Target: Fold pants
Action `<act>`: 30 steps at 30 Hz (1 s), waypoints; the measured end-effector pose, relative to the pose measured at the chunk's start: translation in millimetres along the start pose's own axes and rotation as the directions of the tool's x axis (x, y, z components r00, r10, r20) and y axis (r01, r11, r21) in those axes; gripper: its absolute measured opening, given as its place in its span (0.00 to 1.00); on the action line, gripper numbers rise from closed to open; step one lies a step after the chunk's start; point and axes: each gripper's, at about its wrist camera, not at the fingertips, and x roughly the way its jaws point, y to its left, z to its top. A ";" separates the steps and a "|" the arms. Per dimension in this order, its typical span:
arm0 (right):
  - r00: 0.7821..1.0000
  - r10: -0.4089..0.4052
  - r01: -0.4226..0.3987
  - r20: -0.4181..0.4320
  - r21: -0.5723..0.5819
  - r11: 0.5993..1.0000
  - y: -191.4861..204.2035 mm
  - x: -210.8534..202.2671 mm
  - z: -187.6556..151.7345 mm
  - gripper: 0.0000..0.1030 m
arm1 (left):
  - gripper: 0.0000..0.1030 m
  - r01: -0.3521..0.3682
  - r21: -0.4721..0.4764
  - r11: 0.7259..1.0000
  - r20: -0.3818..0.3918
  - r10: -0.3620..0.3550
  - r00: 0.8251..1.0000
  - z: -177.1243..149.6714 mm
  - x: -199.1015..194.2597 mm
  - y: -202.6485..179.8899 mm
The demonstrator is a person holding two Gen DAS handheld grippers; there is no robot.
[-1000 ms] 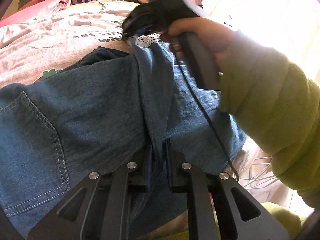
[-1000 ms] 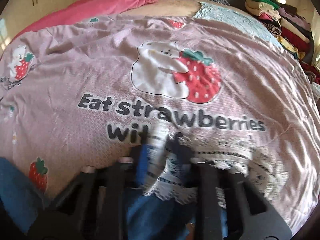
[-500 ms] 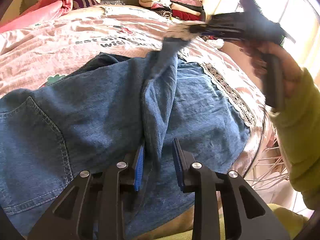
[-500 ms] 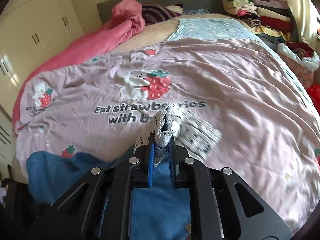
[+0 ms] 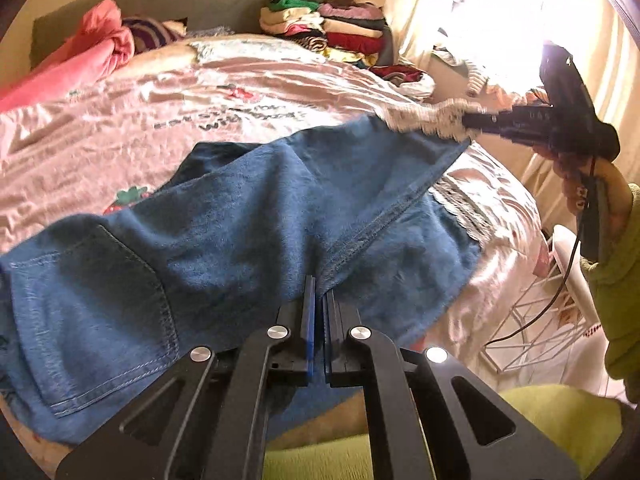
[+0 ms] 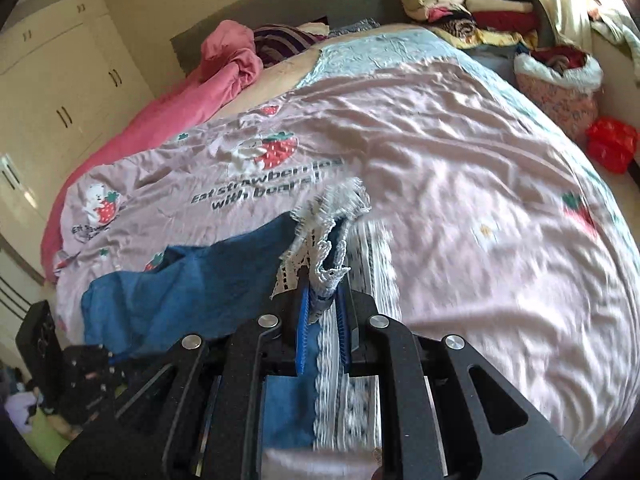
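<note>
**A:** Pants [image 5: 248, 216] on the bed [image 5: 280, 92], why both clamped?
**B:** Left gripper [image 5: 318, 300] just pinched the inseam, right gripper [image 6: 322, 300] pinches the lace hem [image 6: 332, 208]; probably stretching the leg flat.

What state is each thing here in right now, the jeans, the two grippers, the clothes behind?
Denim pants: partly lifted off the bed, one leg stretched taut.
Left gripper: shut on the leg's seam.
Right gripper: shut on the lace hem.
Clothes stack: folded, piled.
</note>
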 end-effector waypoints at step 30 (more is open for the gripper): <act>0.986 -0.023 0.044 -0.167 0.124 0.991 -42.2 10.5 -85.1 0.15 | 0.06 -0.013 0.092 0.996 -0.146 0.027 0.989 -31.6 11.8 -12.7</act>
